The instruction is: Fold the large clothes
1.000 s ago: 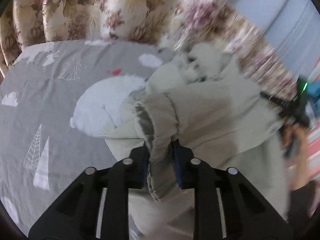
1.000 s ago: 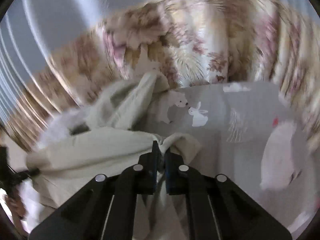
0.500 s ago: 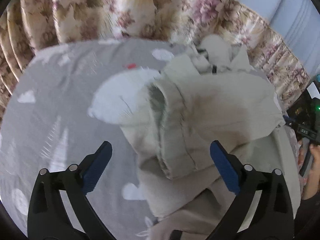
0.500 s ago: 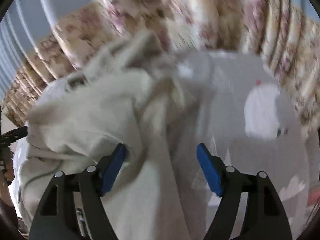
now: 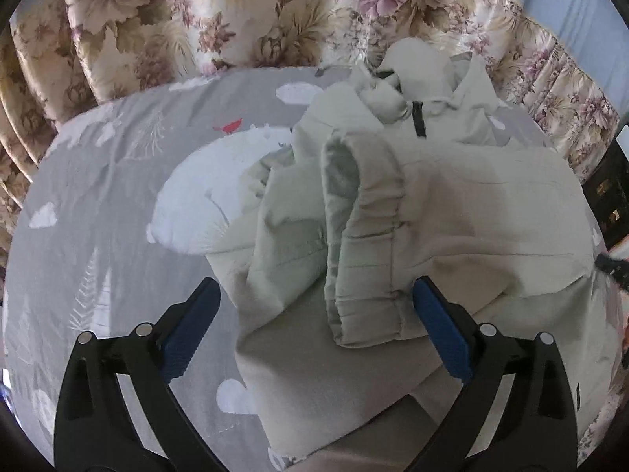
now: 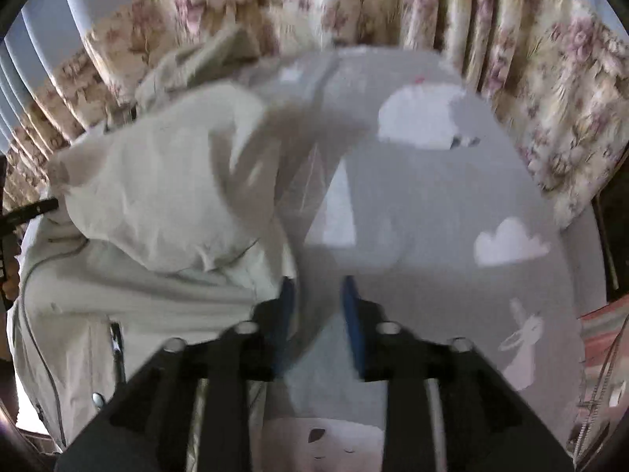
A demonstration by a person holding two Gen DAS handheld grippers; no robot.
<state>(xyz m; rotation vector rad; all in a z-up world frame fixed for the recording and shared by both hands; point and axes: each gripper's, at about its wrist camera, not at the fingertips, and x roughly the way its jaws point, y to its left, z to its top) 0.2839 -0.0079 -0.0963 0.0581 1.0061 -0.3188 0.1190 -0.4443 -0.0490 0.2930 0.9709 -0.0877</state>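
A pale beige hooded jacket [image 5: 452, 212] lies on the grey printed bedsheet [image 5: 98, 204], with one sleeve folded across its body and the ribbed cuff [image 5: 365, 275] nearest me. My left gripper [image 5: 314, 326] is wide open and empty, its blue pads either side of the cuff and not touching it. In the right wrist view the jacket [image 6: 157, 196] lies to the left. My right gripper [image 6: 316, 306] hangs over bare sheet at the jacket's edge, its jaws partly open and holding nothing.
A floral curtain [image 5: 236, 11] runs along the far side of the bed and also shows in the right wrist view [image 6: 550, 78]. The sheet [image 6: 452, 216] carries white cloud, tree and rabbit prints. Dark furniture [image 5: 609, 196] stands at the right edge.
Both grippers have let go of the jacket and opened. The sleeve now rests folded on the jacket's body. My right gripper has moved right, off the jacket, and its jaws have narrowed.
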